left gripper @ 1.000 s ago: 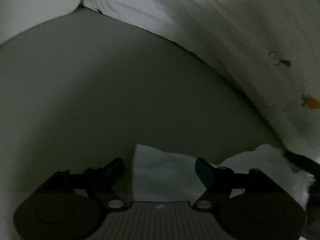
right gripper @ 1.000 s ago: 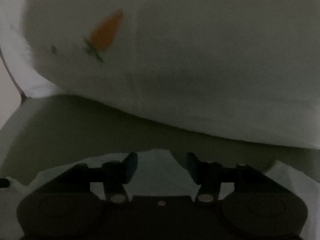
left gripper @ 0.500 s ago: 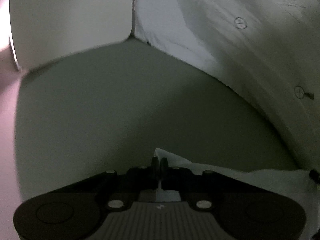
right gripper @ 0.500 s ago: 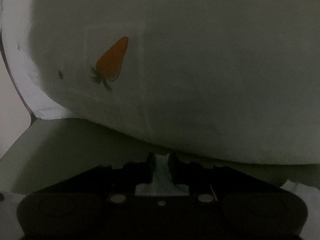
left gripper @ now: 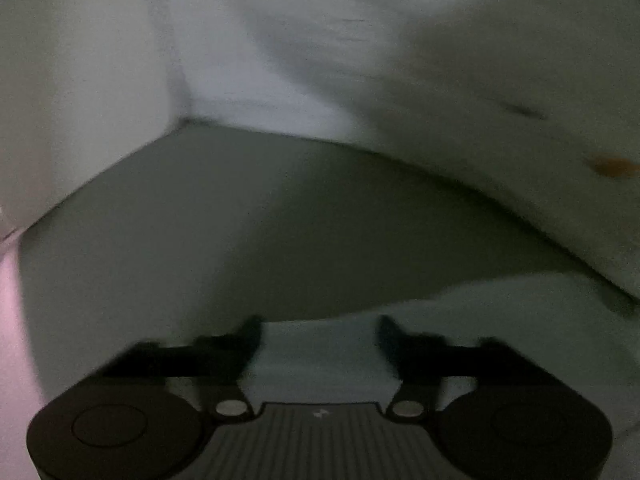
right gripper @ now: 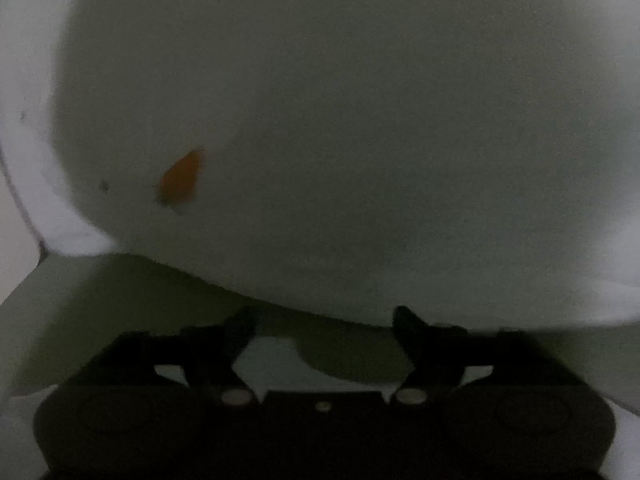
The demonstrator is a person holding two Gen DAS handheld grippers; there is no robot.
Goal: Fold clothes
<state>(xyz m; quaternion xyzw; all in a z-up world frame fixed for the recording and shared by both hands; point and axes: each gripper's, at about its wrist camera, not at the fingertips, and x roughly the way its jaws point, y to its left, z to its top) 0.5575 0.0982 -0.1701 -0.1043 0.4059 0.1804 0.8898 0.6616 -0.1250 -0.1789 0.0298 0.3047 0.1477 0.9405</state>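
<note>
The left gripper (left gripper: 320, 330) is released, its jaws opening wide above a pale cloth (left gripper: 500, 320) that lies on the grey-green surface (left gripper: 280, 220) below and to its right; nothing is pinched. The right gripper (right gripper: 324, 322) is also released and opening, with a pale cloth edge (right gripper: 272, 360) beneath it. A white sheet (right gripper: 360, 120) with 1 orange carrot print (right gripper: 182, 178) fills the view behind.
</note>
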